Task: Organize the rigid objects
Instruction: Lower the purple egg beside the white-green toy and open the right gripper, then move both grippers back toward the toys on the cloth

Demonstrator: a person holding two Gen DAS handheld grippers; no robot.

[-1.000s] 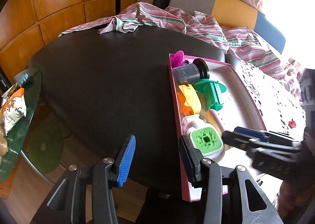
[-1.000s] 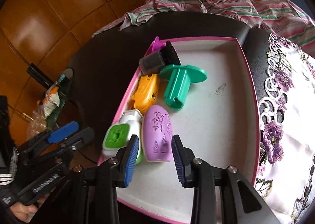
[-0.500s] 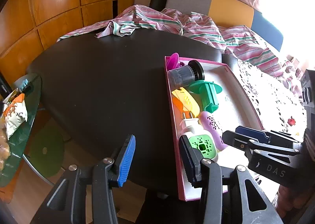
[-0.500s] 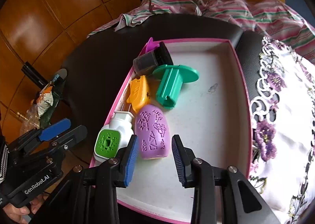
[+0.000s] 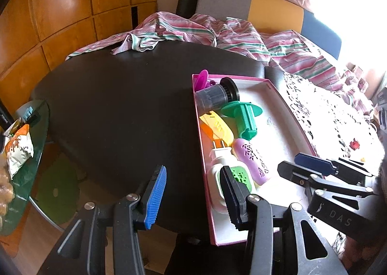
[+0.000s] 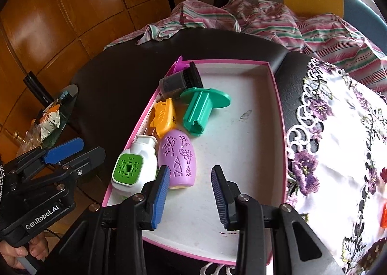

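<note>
"GenRobot.AI" in white letters on the black body of the left gripper [image 6: 72, 151], read from the right wrist view. "DAS" in grey raised letters on the black body of the right gripper [image 5: 300, 166], read from the left wrist view. Orange script on the white-and-orange snack bag [image 5: 17, 151] on the glass side table [image 5: 36, 154], too distorted to read. Small white print on a black stick-like object [image 6: 38, 91] by the wood panelling, too small to read.
</note>
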